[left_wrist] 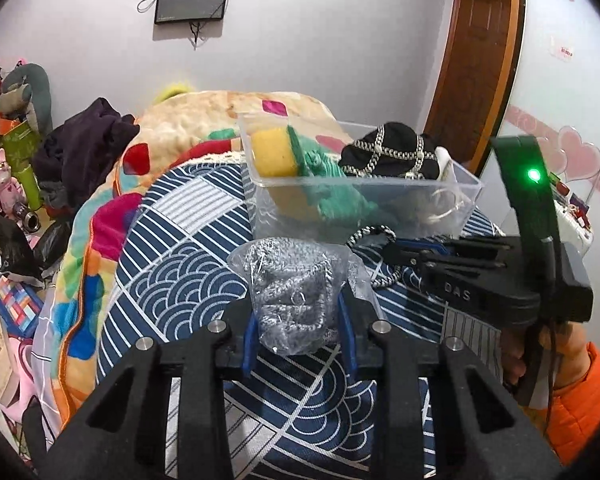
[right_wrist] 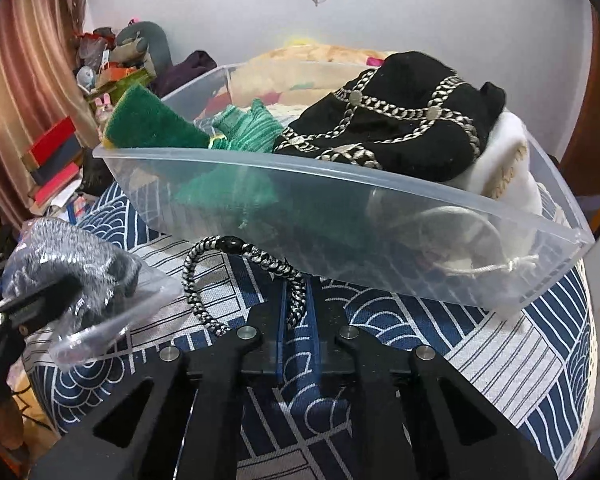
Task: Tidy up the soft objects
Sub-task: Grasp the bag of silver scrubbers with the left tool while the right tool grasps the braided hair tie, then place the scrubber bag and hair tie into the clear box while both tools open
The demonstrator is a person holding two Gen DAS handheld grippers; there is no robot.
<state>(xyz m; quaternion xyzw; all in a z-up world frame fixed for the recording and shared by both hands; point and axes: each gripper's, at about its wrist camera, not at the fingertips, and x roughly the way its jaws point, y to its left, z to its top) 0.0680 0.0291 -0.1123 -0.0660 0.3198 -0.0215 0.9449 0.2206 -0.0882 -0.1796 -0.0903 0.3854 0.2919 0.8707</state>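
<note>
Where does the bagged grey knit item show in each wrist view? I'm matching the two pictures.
Left wrist view: bagged grey knit item at lower centre, clamped in the left gripper.
Right wrist view: same bag at the left edge.
Shared landmark: the clear plastic bin behind it.

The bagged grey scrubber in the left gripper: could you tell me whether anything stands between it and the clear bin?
Nothing visible blocks it. The left gripper holds the bagged scrubber just short of the clear bin. The bin's near wall must be cleared from above, and free room inside looks scarce. The braided cord lies off to the right.
</note>
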